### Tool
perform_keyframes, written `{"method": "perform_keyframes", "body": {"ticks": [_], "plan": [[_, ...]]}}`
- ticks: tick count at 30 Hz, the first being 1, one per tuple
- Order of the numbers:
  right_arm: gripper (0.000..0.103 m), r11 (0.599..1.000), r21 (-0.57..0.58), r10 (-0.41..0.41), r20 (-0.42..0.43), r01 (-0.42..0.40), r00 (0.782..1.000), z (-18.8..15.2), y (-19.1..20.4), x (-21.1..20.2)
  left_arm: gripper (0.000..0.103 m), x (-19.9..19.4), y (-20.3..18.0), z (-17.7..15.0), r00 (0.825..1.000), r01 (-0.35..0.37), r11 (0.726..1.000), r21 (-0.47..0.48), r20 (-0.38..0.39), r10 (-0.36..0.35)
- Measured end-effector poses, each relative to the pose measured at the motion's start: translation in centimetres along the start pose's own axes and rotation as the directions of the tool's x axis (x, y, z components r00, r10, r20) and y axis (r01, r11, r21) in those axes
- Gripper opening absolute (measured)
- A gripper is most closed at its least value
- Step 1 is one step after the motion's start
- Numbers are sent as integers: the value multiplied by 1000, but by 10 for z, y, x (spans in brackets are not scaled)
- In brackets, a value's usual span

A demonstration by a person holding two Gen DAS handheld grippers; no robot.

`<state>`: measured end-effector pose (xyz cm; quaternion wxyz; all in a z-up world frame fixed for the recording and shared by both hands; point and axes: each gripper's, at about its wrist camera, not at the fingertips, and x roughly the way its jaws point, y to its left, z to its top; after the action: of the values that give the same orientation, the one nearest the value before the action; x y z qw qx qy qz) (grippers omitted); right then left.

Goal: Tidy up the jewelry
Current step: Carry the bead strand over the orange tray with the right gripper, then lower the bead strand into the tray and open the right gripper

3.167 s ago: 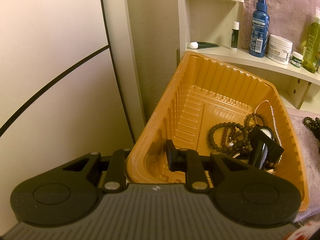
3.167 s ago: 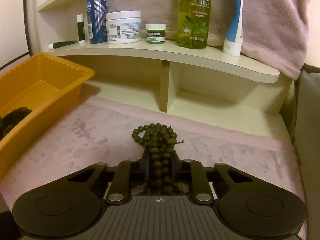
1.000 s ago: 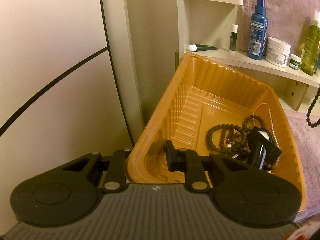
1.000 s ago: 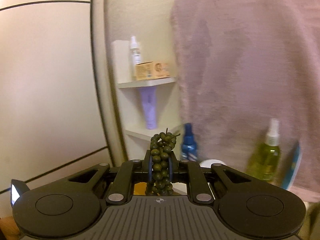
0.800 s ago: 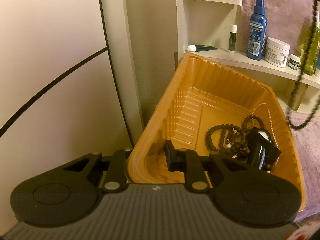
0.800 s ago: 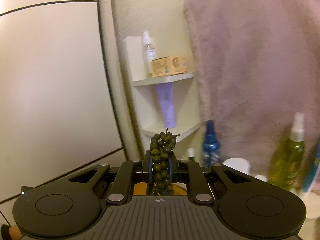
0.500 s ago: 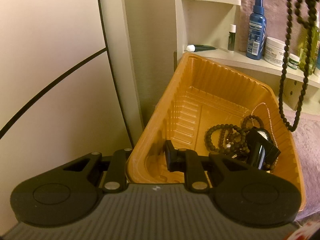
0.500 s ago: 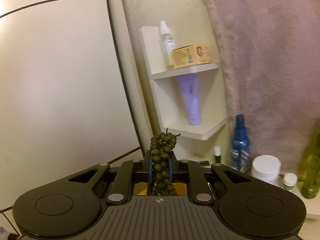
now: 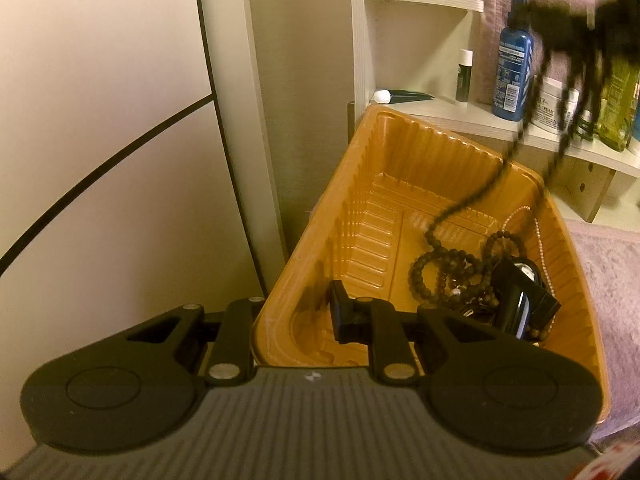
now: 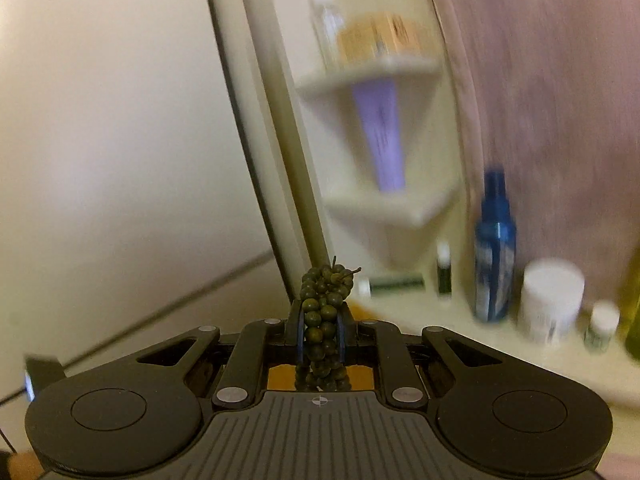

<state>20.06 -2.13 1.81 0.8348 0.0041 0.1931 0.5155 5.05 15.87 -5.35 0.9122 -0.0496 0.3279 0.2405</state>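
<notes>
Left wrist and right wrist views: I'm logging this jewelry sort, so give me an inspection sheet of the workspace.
Surface: pink plush cloth under the tray.
Job's things: orange tray holds dark bead bracelets, a pearl strand and a black watch; green bead strand hangs blurred over the tray.
Clutter: blue spray bottle, white jar, lavender tube on white shelves.
Grippers: left gripper clamps the tray's near wall; right gripper shut on the green strand.
Cables: nothing seen.
Surroundings: cream wall panel.

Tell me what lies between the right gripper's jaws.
A bunched strand of dark green beads is clamped there, seen in the right wrist view; its loops hang over the orange tray in the left wrist view.
</notes>
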Motion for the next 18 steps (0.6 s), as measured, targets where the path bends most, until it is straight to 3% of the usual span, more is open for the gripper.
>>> {"method": "perform_keyframes", "body": {"ticks": [6,15,18], "plan": [[15,999,27,-43,-147,47,988,-35,-16,20,17,0,0,0,1000,0,1000,-1,0,0],[16,998,-3,-66,-189,66,980,-43,-20,31,18,0,0,0,1000,0,1000,0,0,0],[28,998,-13,-64,-199,63,978,-45,-18,34,18,0,1,0,1000,1,1000,0,0,-1]]}}
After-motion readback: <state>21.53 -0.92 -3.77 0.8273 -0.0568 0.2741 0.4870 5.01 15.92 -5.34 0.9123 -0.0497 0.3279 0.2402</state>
